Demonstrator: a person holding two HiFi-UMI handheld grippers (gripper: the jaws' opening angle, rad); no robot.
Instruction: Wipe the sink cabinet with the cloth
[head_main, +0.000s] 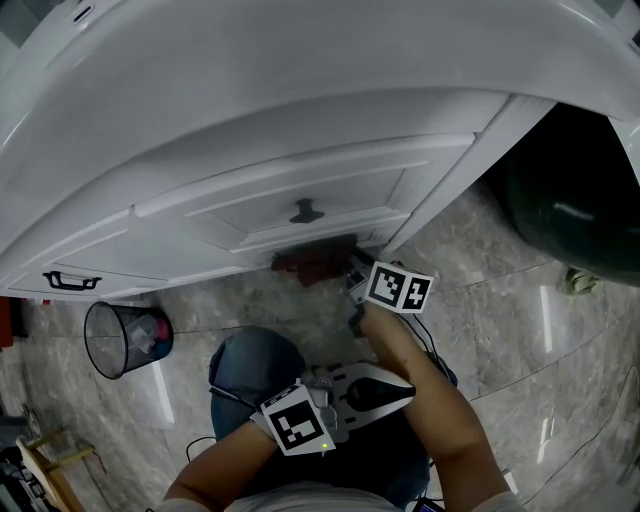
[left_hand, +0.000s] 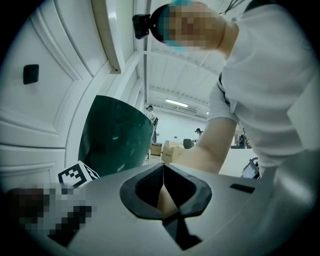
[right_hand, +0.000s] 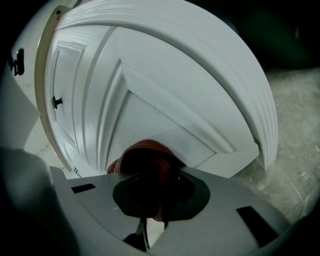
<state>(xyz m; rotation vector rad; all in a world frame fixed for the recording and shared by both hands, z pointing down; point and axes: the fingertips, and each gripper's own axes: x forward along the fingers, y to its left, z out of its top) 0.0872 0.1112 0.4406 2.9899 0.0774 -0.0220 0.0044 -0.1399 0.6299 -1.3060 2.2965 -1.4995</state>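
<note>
One reddish-brown cloth (head_main: 312, 262) was all I had to work with, and it sat bunched against the bottom edge of the sink cabinet (head_main: 300, 150), pressed to the lower rail of the white panelled door just above the floor (head_main: 500, 300). The right gripper (head_main: 352, 276) had its jaws clamped on that cloth; in the right gripper view the cloth (right_hand: 145, 159) bulged out beyond the right gripper (right_hand: 147, 200) and touched the white door panel ahead of it. A small dark knob (head_main: 303, 212) sat on the door above the cloth, well apart from it. The left gripper (head_main: 395, 392) hung back from the cabinet, low over my lap and just beside my right forearm (head_main: 430, 400), and it touched nothing. In its own view the left gripper (left_hand: 164, 195) had its jaws together with nothing between them, and it looked past them at that bare forearm (left_hand: 210, 145). My knee (head_main: 250, 365), in blue denim, showed between the two grippers and the cabinet front. Farther out, a dark drawer handle (head_main: 70, 280) sat on the cabinet's left part, a wire wastebasket (head_main: 125, 338) stood on the marbled floor below it, and a large dark green rounded object (head_main: 570, 200) stood beside the cabinet's right corner.
</note>
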